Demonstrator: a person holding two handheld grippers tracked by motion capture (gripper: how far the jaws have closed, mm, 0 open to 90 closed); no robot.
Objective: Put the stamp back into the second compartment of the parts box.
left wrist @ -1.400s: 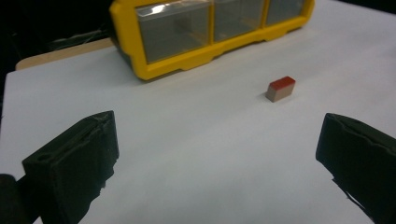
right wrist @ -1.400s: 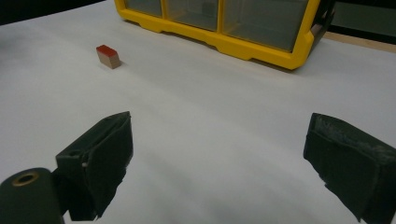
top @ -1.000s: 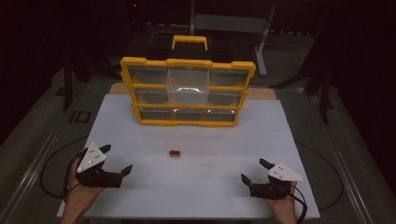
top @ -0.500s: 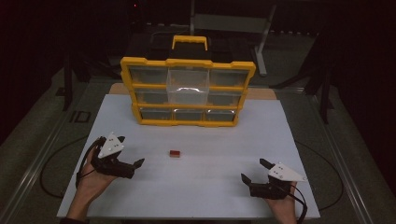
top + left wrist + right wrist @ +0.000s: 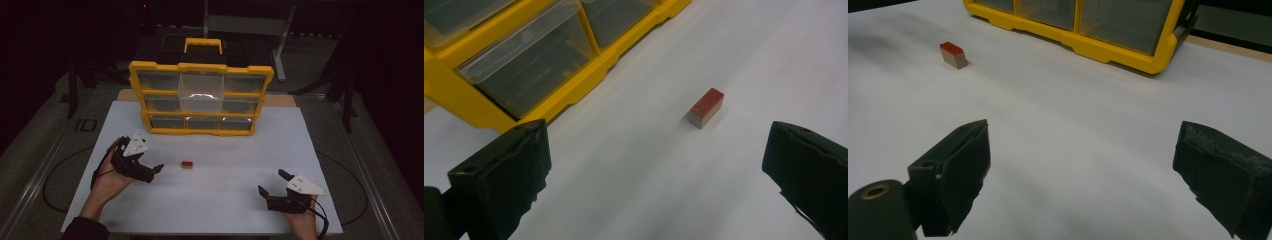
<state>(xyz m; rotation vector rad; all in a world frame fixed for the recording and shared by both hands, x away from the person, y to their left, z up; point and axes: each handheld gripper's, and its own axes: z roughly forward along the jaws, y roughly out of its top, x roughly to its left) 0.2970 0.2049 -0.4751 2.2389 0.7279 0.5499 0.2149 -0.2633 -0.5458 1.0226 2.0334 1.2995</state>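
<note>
A small block with a red top and tan sides lies on the white table. It shows ahead of the jaws in the left gripper view and far off at upper left in the right gripper view. My left gripper is held open just left of the block, its jaws pointing toward it, nothing between them. My right gripper rests open near the table's front right, empty. A yellow drawer organizer with clear drawers stands at the back.
The organizer's middle drawer of the upper rows looks lighter than the others. A yellow-handled black case sits behind the organizer. Cables trail from both grippers off the table's edges. Dark floor surrounds the table.
My left gripper has moved forward and to the right, from the front left corner to close beside the block. The right gripper and the block have stayed put.
</note>
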